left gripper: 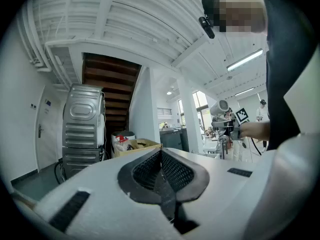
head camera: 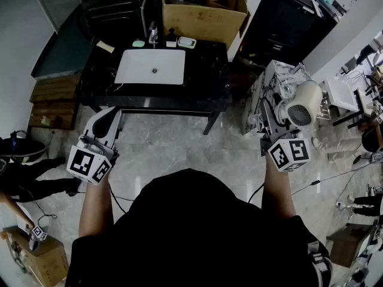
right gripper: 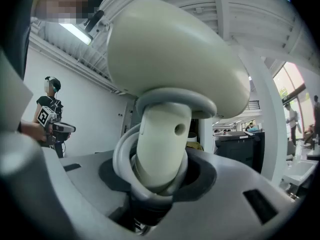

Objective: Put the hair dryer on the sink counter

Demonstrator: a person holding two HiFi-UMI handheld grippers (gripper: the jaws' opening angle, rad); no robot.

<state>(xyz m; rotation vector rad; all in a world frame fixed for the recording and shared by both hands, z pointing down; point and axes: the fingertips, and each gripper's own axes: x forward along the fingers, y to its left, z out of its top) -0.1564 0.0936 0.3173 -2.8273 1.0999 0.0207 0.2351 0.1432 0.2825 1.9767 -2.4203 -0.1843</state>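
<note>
The right gripper (right gripper: 160,184) has its jaws pinching the handle of the hair dryer (right gripper: 175,69). The handle stands upright between the jaws, and the rounded cream head sits right above them. A pale cord (right gripper: 125,154) loops round the handle just over the jaw pads. Below the loop the handle drops into the dark gap between the jaws and its end cannot be seen. The dryer's head fills most of the right gripper view and hides what lies straight ahead of the jaws.

In the head view the dryer (head camera: 302,103) shows its round rear grille. It covers most of the right jaws, so only the marker cube behind them is clear.

The left gripper (left gripper: 162,179) has its jaws pressed together with nothing between them.

The black desk (head camera: 209,76) with its white sink (head camera: 149,67) lies ahead of both pairs of jaws. It is nearer the left pair and well apart from the dryer. Small things along the desk's far edge are too small to tell. A cardboard box (head camera: 203,11) stands beyond them. The person's head and shoulders cover the floor nearest the camera.
</note>
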